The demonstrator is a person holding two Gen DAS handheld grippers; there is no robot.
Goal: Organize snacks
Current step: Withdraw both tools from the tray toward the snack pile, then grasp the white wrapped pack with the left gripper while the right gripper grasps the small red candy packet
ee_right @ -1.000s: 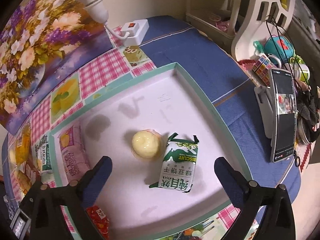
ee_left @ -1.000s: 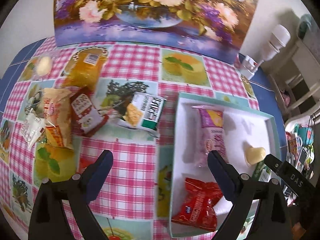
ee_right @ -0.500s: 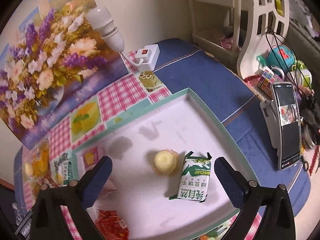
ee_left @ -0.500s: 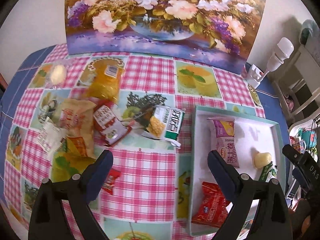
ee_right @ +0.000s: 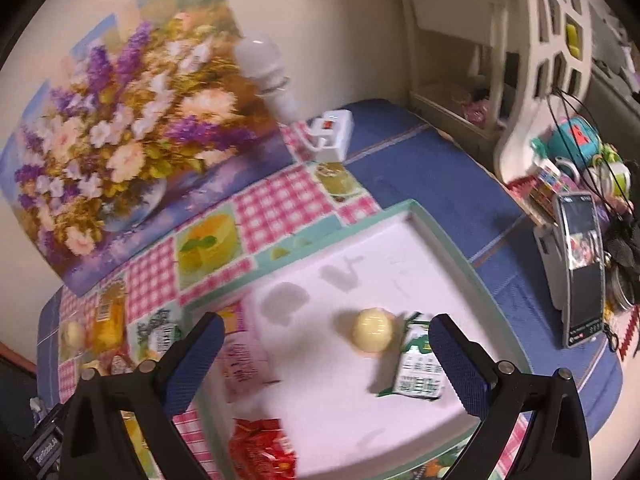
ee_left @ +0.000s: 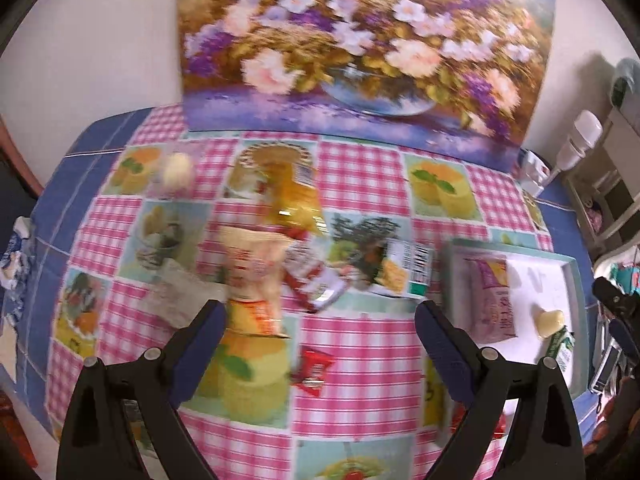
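Left gripper (ee_left: 318, 318): open wide, holding nothing; it hangs above the checked cloth, over the loose snacks.
Right gripper (ee_right: 324, 334): also open wide and empty, above the tray.
Worktop (ee_left: 360, 176): covered with a pink checked cloth with fruit pictures; a blue cloth shows at its edges.
Tray (ee_right: 436, 230): white inside with a green rim, on the right part of the worktop.
In the tray: a pink packet (ee_right: 240, 364) near the left wall, a round yellow snack (ee_right: 372, 330) in the middle, a green biscuit packet (ee_right: 418, 366) touching it on the right side, and a red packet (ee_right: 262, 450) at the near edge.
Loose snacks on the cloth: a green and white packet (ee_left: 404, 270) just beside the tray's left wall; a red and white packet (ee_left: 310, 278) left of it; a pale orange bag (ee_left: 254, 280) next to that; a yellow bag (ee_left: 294, 196) farther back; a small red wrapper (ee_left: 314, 366) near the gripper; a small round pale snack (ee_left: 176, 168) at the far left. This view is blurred, so the labels are not readable.
Flower painting (ee_left: 360, 48): stands at the back of the worktop against the wall.
Phone (ee_right: 582, 268): stands upright on a holder, to the right of the tray, its screen lit.
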